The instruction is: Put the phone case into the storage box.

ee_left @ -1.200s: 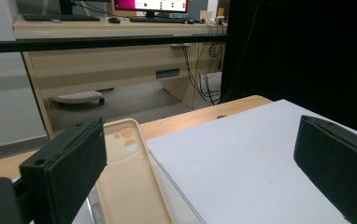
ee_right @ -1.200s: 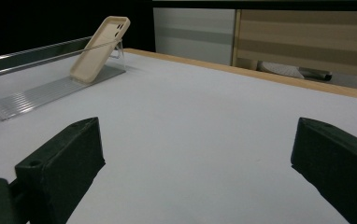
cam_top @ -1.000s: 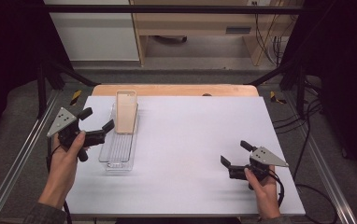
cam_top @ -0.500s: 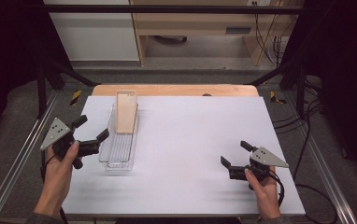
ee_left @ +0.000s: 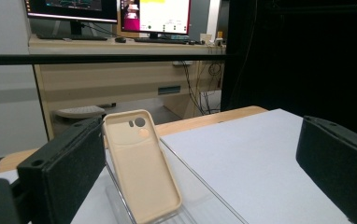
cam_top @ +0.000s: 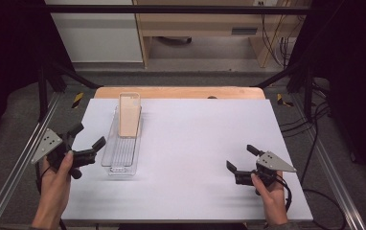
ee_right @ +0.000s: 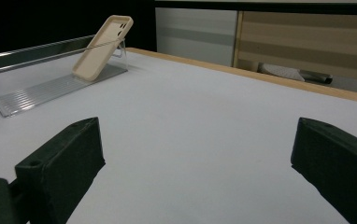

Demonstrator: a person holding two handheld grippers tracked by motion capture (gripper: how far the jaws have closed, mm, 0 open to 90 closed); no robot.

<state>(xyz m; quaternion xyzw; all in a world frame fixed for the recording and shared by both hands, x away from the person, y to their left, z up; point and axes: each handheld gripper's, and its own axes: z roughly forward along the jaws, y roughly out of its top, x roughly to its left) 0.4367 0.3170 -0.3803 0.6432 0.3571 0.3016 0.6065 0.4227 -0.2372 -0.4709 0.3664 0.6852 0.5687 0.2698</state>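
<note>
Jaws of the left gripper (cam_top: 89, 142) stand wide apart with nothing between them. In the left gripper view the two black jaws rise at the far left and far right, and the gap between them frames the phone case (ee_left: 141, 163) and the sheet beyond it. In the high view this gripper sits at the left edge of the white sheet (cam_top: 195, 143), just beside the clear tray (cam_top: 116, 165), its jaws pointing toward the tray without touching it. The left hand (cam_top: 56, 179) wraps the handle from below, the forearm coming up from the bottom left, and the grey plate on top tilts outward.

The right gripper (cam_top: 241, 158) is spread wide too, and holds nothing. In the right gripper view its jaws frame bare white sheet, with the tray (ee_right: 36, 91) and the case (ee_right: 103, 46) well off to the upper left. In the high view it rests low over the near right part of the sheet, jaws pointing left toward the middle of the table. The right hand (cam_top: 272, 196) grips it from behind, the cable looping at the wrist.

The beige phone case (cam_top: 129, 115) stands tilted in the far end of the long clear tray, its top edge leaning against the tray's far wall and its camera cutouts uppermost. The tray lies lengthwise on the left part of the sheet, which covers a wooden table (cam_top: 181, 92).
</note>
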